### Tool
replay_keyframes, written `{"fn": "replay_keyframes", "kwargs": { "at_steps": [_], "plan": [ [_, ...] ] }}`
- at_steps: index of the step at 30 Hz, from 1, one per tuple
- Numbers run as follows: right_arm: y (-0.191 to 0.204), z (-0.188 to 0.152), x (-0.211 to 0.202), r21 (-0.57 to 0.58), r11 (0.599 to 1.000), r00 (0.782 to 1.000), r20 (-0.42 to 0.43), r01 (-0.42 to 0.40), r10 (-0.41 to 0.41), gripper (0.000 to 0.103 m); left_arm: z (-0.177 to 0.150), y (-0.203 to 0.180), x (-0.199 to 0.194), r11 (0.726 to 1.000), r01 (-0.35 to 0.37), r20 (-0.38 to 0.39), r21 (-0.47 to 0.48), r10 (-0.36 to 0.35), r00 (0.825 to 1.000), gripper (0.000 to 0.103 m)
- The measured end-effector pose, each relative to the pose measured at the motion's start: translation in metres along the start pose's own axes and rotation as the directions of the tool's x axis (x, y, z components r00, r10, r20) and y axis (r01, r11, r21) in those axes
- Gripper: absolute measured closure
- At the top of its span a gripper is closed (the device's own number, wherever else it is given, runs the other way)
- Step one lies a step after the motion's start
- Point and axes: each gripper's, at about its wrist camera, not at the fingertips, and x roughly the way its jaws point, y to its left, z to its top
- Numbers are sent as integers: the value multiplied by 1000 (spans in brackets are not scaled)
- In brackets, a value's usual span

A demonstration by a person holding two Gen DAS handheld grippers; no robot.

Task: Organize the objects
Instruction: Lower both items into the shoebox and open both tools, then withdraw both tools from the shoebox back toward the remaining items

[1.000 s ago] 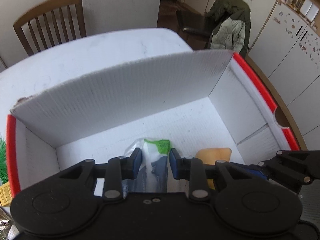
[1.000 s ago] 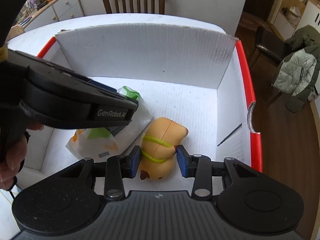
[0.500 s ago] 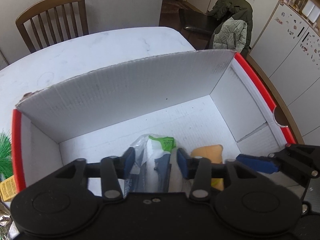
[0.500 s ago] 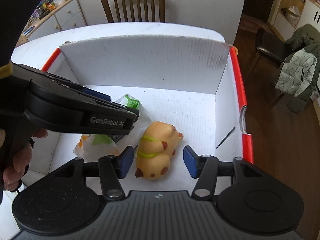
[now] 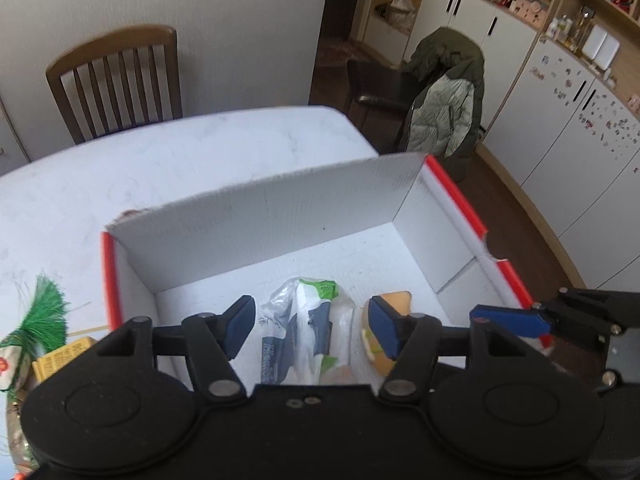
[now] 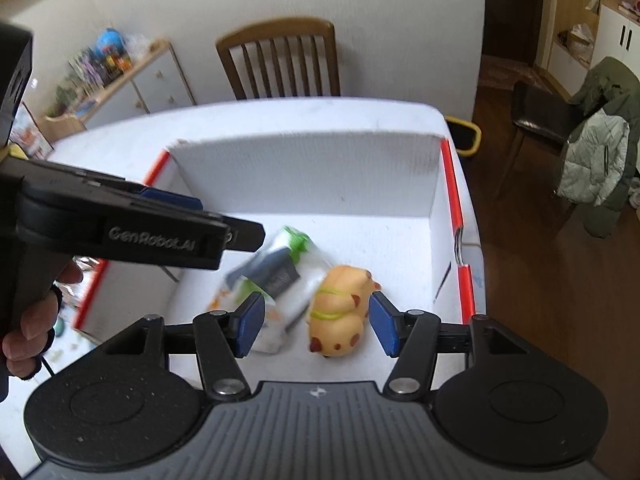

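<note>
Drop-off step looks done on both sides: snack bag (image 5: 304, 332) and yellow plush toy (image 6: 340, 312) both lie on the floor of the white box (image 5: 280, 216), side by side, bag left, toy right, touching or close to it. My left gripper (image 5: 312, 326) has its jaws spread wide, holding nothing; the bag sits below and between them, clear of both pads, and the toy's edge peeks out just behind the right pad. My right gripper (image 6: 316, 328) is likewise wide apart and empty; the toy lies below the gap, nearer the right pad, with the bag's near corner by the left pad. No contact that I can see on either. Both grippers hang above the box's near edge, left one crossing in front of the right wrist view. Next, I'd judge: pull both clear of the box without clipping the red rim, then go for whatever is left on the counter (image 5: 180, 160). Some loose items (image 5: 44, 332) sit left of the box, a green tassel-like thing and a yellow packet, too cropped to identify properly.
</note>
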Motion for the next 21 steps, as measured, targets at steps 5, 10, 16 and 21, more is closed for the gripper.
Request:
{"fn": "replay_keyframes", "kwargs": {
  "at_steps": [5,10,16,21],
  "plan": [
    [9,-1,-23,2,1000,998,54,-12,12,43,-10,6,-38,1000,12,55,-6,-11,998,40],
    [23,-4,-42,-14,1000,996,93,-15,16,43,-23,17,-71,1000,8,103,-15,-6,995,39],
    [40,-9,-60,-8,1000,991,132,-25,26,41,-43,34,-103,999,-14,149,-33,19,989,32],
    [55,-16,-72,11,1000,987,157,-29,27,39,-57,51,-125,998,-18,177,-59,29,984,30]
  ]
}}
